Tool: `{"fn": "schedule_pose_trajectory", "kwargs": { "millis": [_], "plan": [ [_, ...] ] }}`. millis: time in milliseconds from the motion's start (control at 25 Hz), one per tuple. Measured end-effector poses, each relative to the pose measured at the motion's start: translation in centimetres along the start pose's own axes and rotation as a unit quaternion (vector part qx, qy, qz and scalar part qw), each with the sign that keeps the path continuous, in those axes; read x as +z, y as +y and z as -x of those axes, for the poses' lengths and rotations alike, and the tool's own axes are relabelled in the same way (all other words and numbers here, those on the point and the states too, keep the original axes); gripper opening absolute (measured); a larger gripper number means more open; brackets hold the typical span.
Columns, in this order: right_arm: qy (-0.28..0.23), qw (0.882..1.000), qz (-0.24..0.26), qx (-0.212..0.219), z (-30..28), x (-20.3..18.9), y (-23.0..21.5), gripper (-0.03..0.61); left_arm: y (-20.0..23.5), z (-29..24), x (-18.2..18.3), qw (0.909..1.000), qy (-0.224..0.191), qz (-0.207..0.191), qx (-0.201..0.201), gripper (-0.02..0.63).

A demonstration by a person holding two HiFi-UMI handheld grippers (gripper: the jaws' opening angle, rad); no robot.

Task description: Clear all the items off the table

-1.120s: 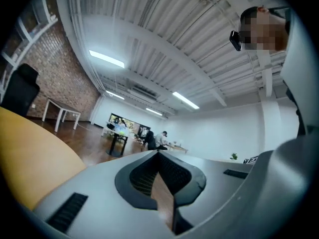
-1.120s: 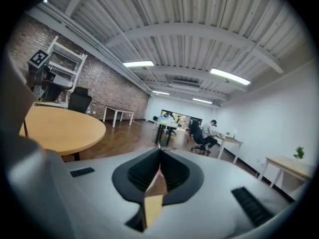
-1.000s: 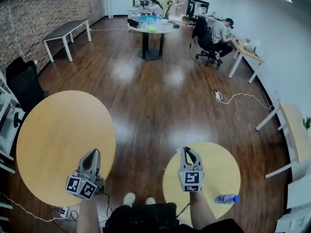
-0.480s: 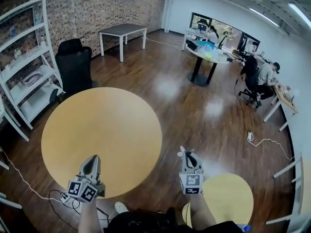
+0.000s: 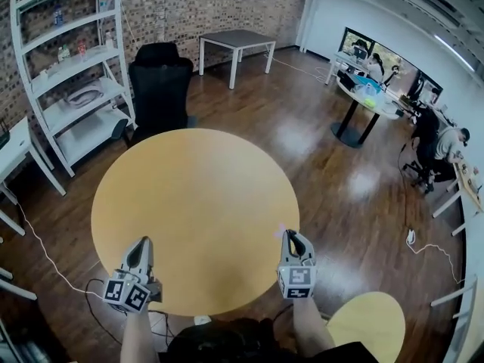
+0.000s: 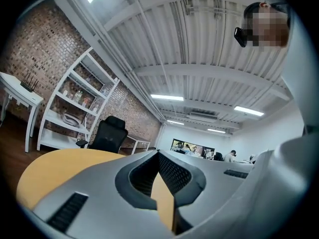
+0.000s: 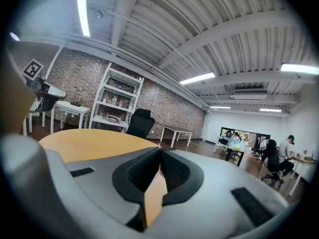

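**Level and closed at the near rim**

The left hand-held gripper (image 5: 142, 242) and right hand-held gripper (image 5: 291, 237) point forward on straight forearms, jaws pressed together (tips meeting). The round tabletop (image 5: 197, 195) spreads ahead between them, its near edge beneath both. Open wood floor (image 5: 333, 195) lies to the right.

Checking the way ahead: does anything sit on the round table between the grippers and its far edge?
Nothing visible: the round table is bare from the left gripper and right gripper to its far rim.

Grey, marker-cubed: left hand-held gripper (image 5: 144, 241), right hand-held gripper (image 5: 288, 235).
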State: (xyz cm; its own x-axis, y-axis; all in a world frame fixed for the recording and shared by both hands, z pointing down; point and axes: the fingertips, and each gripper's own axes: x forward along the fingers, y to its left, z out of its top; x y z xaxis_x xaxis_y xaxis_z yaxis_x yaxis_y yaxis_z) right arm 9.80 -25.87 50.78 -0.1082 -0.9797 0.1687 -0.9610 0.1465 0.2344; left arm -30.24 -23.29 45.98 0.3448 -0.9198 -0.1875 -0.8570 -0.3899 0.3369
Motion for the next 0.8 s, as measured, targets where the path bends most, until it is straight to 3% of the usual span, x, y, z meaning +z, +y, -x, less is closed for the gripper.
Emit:
{"fn": "schedule_pose_trajectory", "kwargs": {
  "millis": [240,440,800],
  "plan": [
    [0.026,0.999,-0.006,0.029,-2.8,-1.4,3.4,0.008,3.2,-0.2,-1.4,0.9992,0.030,0.005,0.025,-0.006],
    [0.053,0.997,-0.002,0.049,-5.3,-2.8,3.3,0.008,3.6,-1.8,-3.1,0.9978,0.052,0.014,0.039,-0.006],
    [0.096,0.991,-0.012,0.091,-10.3,-6.9,3.0,0.008,3.5,-4.3,-9.4,0.9903,0.118,0.031,0.067,-0.006]
  ]
}}
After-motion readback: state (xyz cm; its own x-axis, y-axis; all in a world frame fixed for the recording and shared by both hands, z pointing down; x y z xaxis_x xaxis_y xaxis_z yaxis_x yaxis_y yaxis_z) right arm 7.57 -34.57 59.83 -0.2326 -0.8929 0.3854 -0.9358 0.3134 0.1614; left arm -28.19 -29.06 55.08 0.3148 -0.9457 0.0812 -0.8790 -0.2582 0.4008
